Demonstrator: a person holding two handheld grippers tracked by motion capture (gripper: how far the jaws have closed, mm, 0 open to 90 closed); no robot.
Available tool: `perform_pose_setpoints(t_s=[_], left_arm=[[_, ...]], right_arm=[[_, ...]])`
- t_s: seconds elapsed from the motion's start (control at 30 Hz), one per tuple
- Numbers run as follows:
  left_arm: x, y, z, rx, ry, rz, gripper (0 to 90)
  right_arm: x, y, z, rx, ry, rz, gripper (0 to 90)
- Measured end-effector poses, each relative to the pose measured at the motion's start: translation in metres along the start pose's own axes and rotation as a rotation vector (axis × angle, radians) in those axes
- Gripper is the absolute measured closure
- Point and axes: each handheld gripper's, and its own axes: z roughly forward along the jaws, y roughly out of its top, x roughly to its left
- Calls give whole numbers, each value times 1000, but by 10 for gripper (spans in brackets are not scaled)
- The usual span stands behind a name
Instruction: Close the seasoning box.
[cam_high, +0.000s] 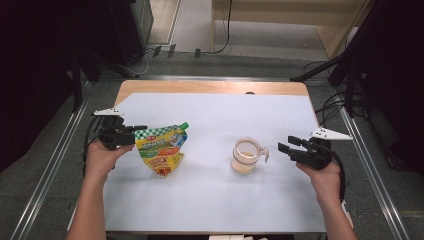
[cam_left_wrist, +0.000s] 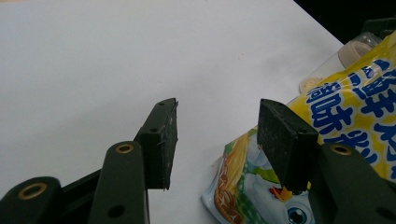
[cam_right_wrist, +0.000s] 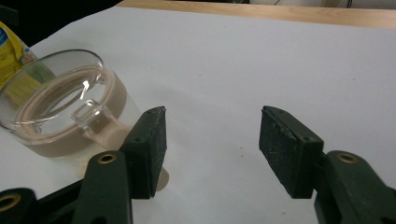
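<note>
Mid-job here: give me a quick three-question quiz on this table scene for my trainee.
1. True or false: the left tongs are clamped on the pouch.
2. Which thing stands nearest the right tongs? A) pouch B) jar C) bowl
3. What colour is the sheet covering the table?

Key: 1. False; the jaws are open and the pouch lies beside them. 2. B. 3. White.
</note>
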Motion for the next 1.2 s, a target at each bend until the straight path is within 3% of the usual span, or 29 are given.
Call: perform_pose_setpoints(t_s=[0.1, 0.23, 0.3, 0.5, 1.2], left_arm=[[0, 0, 0, -1, 0, -1, 489], [0, -1, 0, -2, -1, -1, 489], [0, -1, 0, -1, -1, 0, 488], [2, -3, 0, -1, 4, -5, 482], [5, -4, 0, -9, 10, -23, 461]], right_arm=[[-3, -4, 0, -8, -40, -9, 405], [-7, -5, -1, -8, -43, 2, 389], [-9, -7, -1, -18, -47, 10, 331], [-11, -12, 2, -6, -84, -12, 304], [-9, -14, 4, 12, -94, -29, 300]])
